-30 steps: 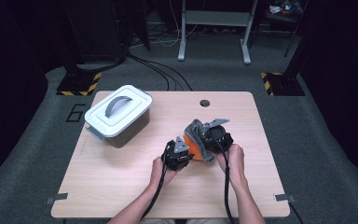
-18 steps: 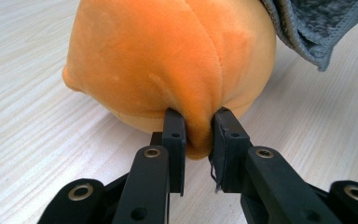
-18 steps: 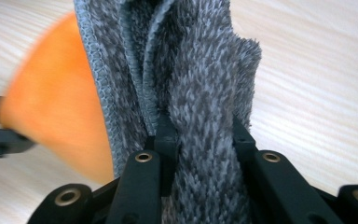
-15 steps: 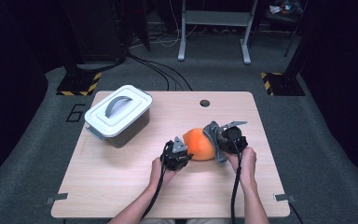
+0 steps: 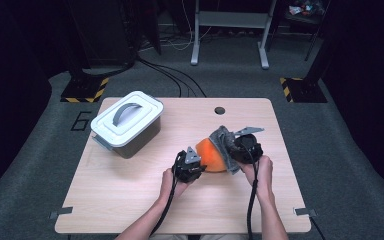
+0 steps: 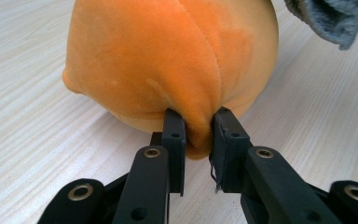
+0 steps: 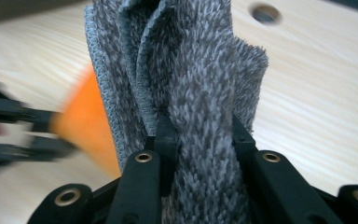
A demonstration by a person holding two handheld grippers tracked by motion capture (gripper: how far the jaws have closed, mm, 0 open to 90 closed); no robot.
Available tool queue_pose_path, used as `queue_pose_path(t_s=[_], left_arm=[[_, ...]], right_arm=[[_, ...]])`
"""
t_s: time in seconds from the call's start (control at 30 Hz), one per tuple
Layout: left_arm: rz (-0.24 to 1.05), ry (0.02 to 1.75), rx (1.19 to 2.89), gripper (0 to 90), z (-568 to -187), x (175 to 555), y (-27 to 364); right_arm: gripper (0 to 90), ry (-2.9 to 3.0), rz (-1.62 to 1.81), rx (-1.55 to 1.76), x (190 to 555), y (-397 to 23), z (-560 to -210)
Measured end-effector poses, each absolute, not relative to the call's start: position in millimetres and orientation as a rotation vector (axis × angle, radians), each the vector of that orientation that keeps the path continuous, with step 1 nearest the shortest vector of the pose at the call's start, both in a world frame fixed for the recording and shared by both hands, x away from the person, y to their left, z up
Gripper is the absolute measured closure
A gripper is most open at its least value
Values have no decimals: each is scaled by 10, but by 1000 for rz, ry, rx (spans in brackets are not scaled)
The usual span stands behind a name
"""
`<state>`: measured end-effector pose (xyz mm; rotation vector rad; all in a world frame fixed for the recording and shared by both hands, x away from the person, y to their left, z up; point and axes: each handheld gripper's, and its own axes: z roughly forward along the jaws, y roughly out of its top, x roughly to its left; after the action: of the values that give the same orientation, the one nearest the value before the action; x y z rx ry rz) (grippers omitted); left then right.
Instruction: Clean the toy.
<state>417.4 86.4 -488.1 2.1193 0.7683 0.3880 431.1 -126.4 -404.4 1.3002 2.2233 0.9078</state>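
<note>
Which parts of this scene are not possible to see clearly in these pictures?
- Contents of the lidded box: high view, hidden by its closed lid.
- Far side of the orange plush: left gripper view, hidden by its own bulk; its top is cut off by the frame edge.
- Left gripper in the right gripper view: blurred.
- Full shape of the grey cloth: bunched in folds, cut off at the top edge.

black jaws w/ brass rivets, black cables
</note>
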Motion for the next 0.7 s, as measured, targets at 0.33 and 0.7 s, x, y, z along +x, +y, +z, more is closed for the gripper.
queue_pose_path(t_s=[0.33,0.7], left_arm=[[377,769,2114,769,-4894,4179,868],[379,775,2121,769,-4916,4185,881]], right_arm=[[723,2292,839,1201,4369,-980,-4105],[722,2224,812,1349,4444,-1331,-4234]])
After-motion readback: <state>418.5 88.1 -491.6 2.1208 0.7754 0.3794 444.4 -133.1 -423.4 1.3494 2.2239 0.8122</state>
